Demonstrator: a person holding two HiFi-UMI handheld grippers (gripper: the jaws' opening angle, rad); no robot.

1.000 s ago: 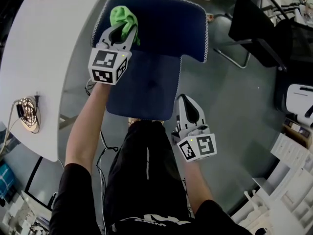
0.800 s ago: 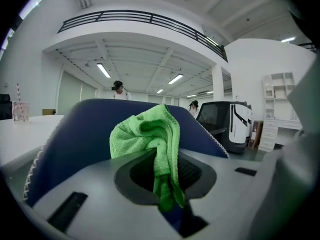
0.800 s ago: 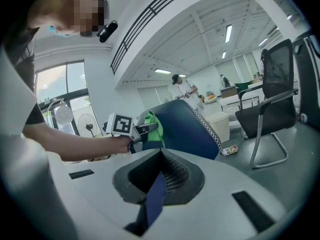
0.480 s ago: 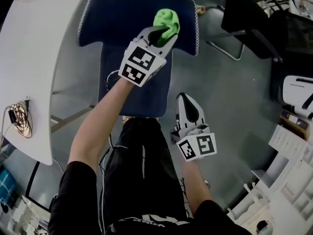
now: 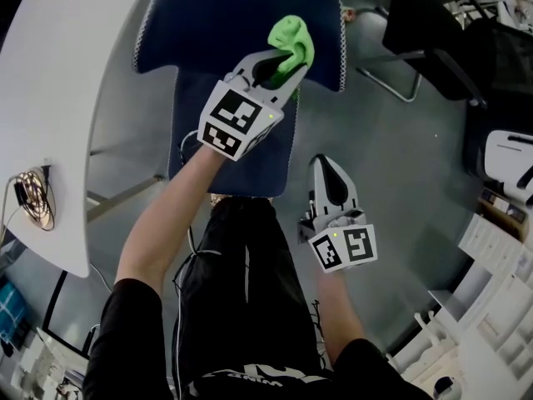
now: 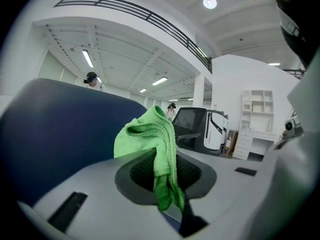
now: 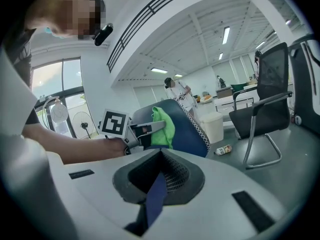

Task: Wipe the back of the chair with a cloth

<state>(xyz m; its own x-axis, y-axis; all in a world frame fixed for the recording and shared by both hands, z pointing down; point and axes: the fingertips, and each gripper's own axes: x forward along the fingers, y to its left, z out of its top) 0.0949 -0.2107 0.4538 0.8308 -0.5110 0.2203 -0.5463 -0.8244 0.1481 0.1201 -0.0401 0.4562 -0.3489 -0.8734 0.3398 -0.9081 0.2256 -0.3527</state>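
From the head view, the left gripper [image 5: 281,65] reaches over the chair [image 5: 225,23] with the green cloth [image 5: 291,43] at its tips. The cloth lies on the wide blue panel, close to that panel's right, white-stitched edge. The left gripper view adds the grip itself. The jaws are closed on the cloth, a bunched fold stands above the tips and a tail hangs into the hollow between them. The blue panel fills that view's left side.

The right gripper view gives the side-on look that neither of the others has, with the cloth pressed against the blue panel by the left gripper. It also shows the right gripper's own jaws drawn together to a thin slit with nothing held. A strip of blue shows through the slit.

In the head view the right gripper [image 5: 329,169] hangs over the grey floor [image 5: 383,157], just beside the narrow blue part of the chair.

Only the head view shows the white counter [image 5: 58,82] on the left, with a coil [image 5: 43,197] near its edge. A black chair [image 7: 272,69] stands well apart to the right.

As for containers, the right gripper view shows a white bin [image 7: 214,126] beyond the blue chair. Its inside cannot be seen. A small bottle [image 7: 223,149] lies on the floor beside it. The left gripper view shows a white shelf unit [image 6: 256,104] far off, its compartments too small to read.
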